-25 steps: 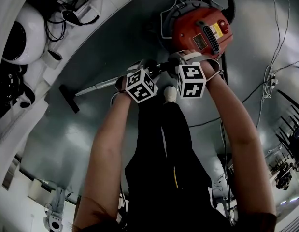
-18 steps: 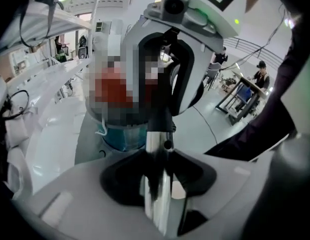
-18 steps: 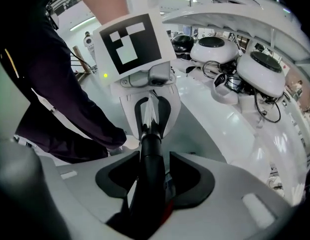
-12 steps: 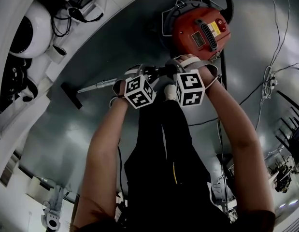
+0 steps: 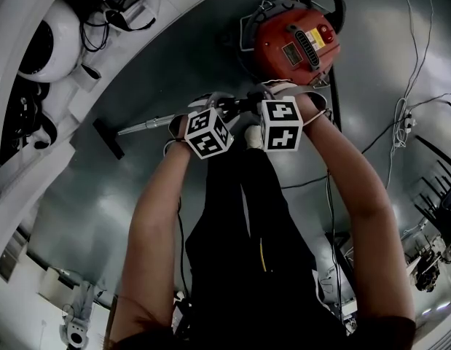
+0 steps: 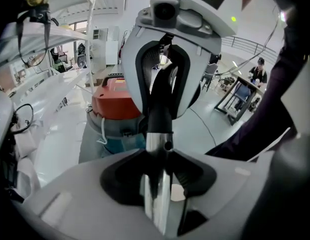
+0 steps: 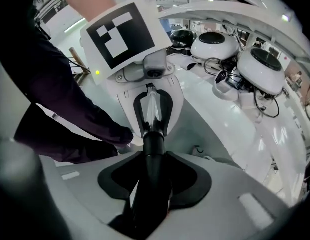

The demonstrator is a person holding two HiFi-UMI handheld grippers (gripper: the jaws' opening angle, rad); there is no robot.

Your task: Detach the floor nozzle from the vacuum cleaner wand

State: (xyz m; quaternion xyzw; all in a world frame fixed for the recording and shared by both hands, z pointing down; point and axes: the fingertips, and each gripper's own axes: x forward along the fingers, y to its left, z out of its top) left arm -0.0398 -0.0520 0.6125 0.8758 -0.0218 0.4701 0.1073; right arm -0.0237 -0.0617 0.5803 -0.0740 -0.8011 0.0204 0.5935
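Head view: floor nozzle (image 5: 108,138) sits on the grey floor, attached to the far end of the wand (image 5: 145,127), well to the left of both claws. Left gripper (image 5: 213,110) and right gripper (image 5: 267,102) hold the shaft side by side, near the red canister (image 5: 292,42).

Left gripper view: jaws clamped on the chrome wand; nozzle out of frame.

Right gripper view: jaws have just been closing and press on the black handle tube (image 7: 153,176), which fills the gap.
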